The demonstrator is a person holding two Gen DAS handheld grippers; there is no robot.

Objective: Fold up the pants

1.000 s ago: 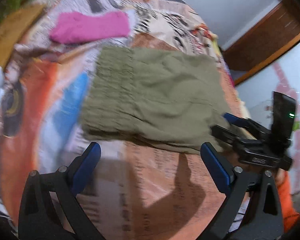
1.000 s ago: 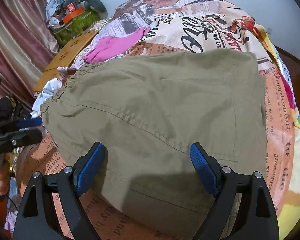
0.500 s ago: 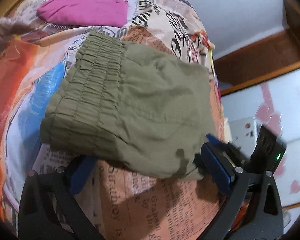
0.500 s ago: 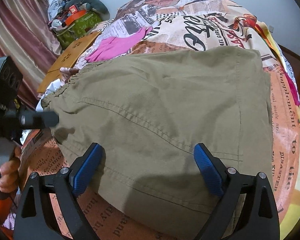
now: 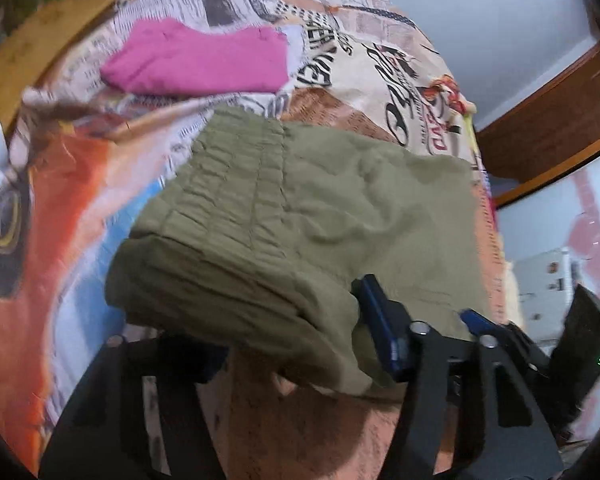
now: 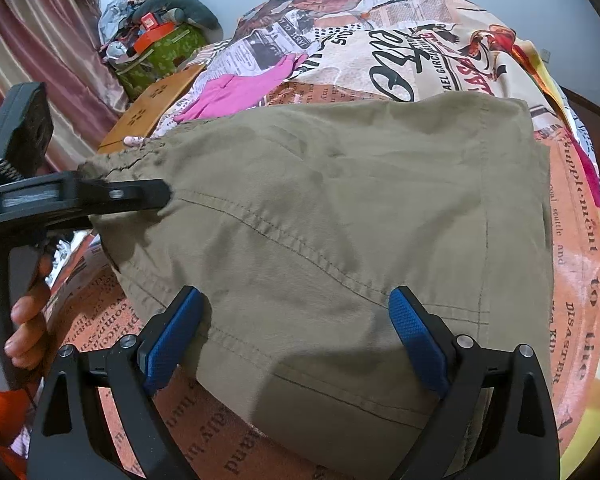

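Note:
Olive-green pants (image 6: 340, 220) lie folded on a bed with a newspaper-print cover (image 6: 420, 60); the gathered waistband (image 5: 236, 192) points away from the left wrist camera. My left gripper (image 5: 288, 344) is at the pants' near corner and its jaws are closing. Rumpled cloth bulges between them, one blue pad (image 5: 380, 332) presses its edge, and the other finger is hidden under the fabric. In the right wrist view the left gripper (image 6: 140, 196) reaches in from the left. My right gripper (image 6: 296, 340) stands open, its pads straddling the pants' near hem.
A folded pink garment (image 5: 204, 64) lies beyond the pants. A wooden board (image 6: 152, 112) and a green bag piled with clutter (image 6: 160, 56) sit at the bed's far left, beside a striped curtain (image 6: 40, 60). A hand (image 6: 28, 320) grips the left tool's handle.
The left gripper has moved forward onto the pants' corner and its jaws have narrowed, bunching the cloth between them. The right gripper has stayed where it was, still wide.

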